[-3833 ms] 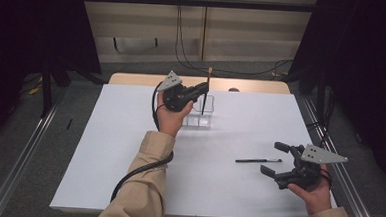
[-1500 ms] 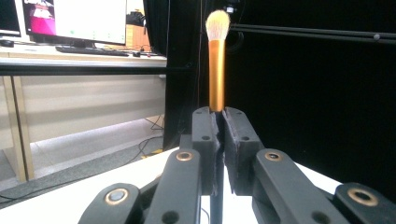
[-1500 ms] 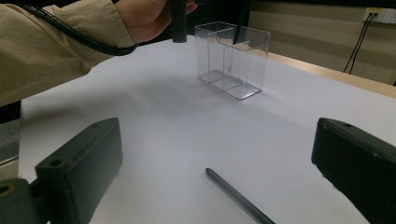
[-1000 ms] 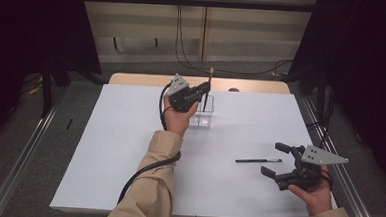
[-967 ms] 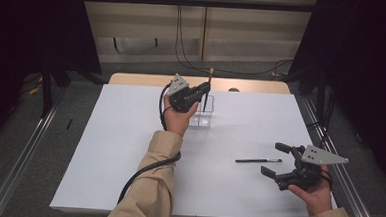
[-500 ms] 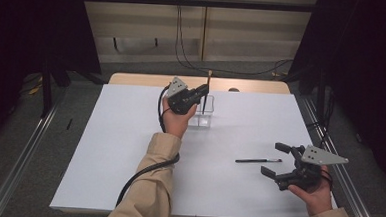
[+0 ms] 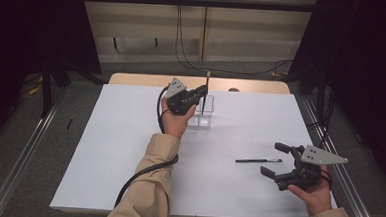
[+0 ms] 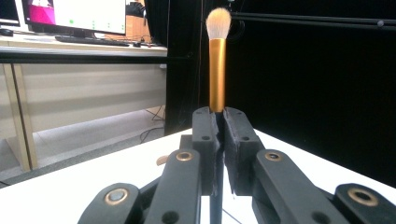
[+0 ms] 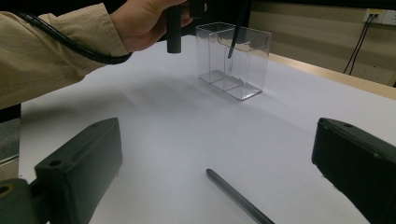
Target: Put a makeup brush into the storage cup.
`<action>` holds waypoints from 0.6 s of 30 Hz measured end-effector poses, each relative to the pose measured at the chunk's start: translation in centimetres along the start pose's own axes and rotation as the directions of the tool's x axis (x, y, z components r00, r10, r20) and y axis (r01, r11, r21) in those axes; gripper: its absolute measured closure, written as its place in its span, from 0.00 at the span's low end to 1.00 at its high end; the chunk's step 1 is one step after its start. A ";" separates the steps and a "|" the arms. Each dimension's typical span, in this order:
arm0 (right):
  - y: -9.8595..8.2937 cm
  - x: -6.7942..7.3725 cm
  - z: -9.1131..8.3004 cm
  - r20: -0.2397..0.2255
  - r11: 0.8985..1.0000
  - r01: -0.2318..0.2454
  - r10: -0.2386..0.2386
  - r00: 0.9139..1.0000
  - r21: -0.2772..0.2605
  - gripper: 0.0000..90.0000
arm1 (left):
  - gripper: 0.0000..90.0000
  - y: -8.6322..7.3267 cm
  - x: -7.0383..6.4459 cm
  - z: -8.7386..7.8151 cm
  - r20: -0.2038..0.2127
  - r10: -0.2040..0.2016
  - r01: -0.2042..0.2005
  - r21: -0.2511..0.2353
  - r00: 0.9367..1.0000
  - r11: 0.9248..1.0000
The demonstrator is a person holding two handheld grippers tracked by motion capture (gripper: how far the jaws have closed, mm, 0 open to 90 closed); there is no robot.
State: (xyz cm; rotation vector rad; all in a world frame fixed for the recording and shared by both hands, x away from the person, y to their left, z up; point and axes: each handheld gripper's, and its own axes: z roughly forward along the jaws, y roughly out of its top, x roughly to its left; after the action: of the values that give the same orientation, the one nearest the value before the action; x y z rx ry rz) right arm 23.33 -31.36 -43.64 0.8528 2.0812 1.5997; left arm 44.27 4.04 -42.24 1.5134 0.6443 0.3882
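Over the clear holder, the brush sits slightly lower than before.

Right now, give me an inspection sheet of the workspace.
Surface: white table, flat.
Job's things: makeup brush upright, handle tip lowered inside clear organizer; dark pen lying flat near the right gripper.
Clutter: nothing seen.
Grippers: left gripper jaws shut on the brush handle; right gripper jaws open, holding nothing.
Cables: black cable trails along the left sleeve.
Surroundings: monitor on a desk; dark curtains.
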 end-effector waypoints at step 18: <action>0.0 0.0 0.1 -0.004 1.000 -0.001 0.001 1.000 0.000 0.01 | 0.93 -0.3 -0.1 -0.3 -0.005 -0.007 0.007 0.007 1.000 1.000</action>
State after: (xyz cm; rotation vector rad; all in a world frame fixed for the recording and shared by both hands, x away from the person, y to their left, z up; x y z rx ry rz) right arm 23.38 -31.24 -43.66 0.8509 2.0836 1.6034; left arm 44.02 4.20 -42.53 1.5165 0.6553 0.3844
